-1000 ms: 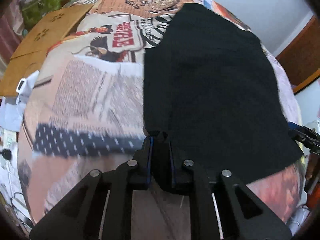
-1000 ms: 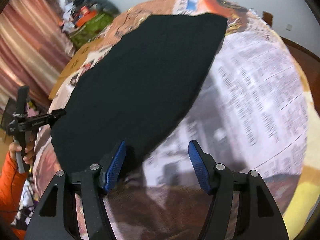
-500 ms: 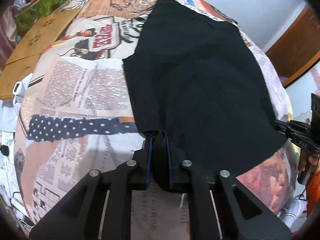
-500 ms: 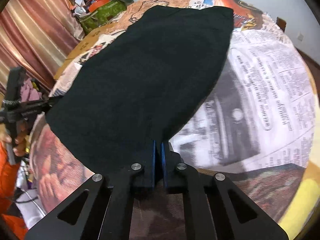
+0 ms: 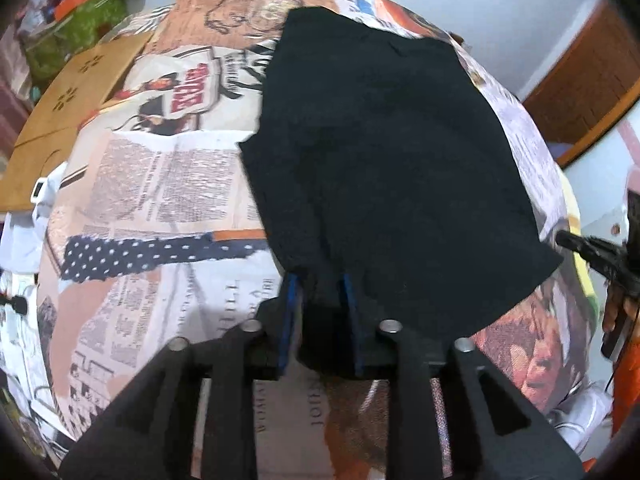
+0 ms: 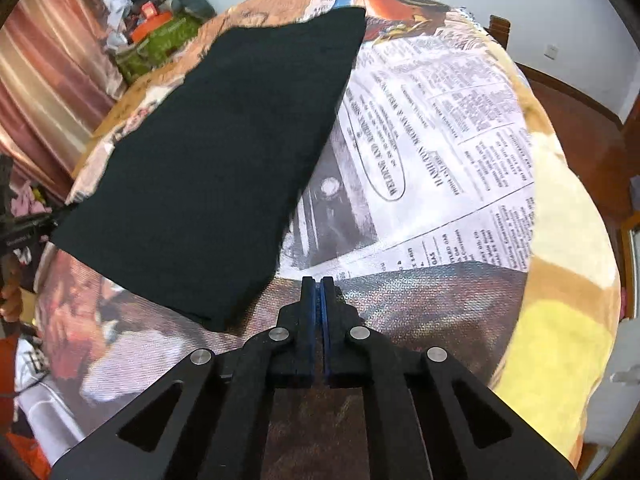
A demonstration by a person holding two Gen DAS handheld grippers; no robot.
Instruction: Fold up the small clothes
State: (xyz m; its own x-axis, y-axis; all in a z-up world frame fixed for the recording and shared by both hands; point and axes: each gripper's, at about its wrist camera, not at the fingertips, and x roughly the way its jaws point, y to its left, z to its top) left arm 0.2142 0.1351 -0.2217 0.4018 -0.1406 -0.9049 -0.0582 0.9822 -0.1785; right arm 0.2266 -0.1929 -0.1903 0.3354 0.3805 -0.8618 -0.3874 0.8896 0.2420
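My left gripper (image 5: 320,284) pinches the near edge of the black garment (image 5: 380,152), so I can lift it for a fold. It lies on the newspaper-print cover (image 6: 440,120). My right gripper (image 6: 317,292) has its fingers pressed together on nothing, just right of the cloth.

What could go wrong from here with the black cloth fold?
1. Right hand-held gripper is shut on nothing, beside the black cloth; that edge may lag or sag.
2. Left hand-held gripper pinches only one bunched corner, so pulling could skew the fold.
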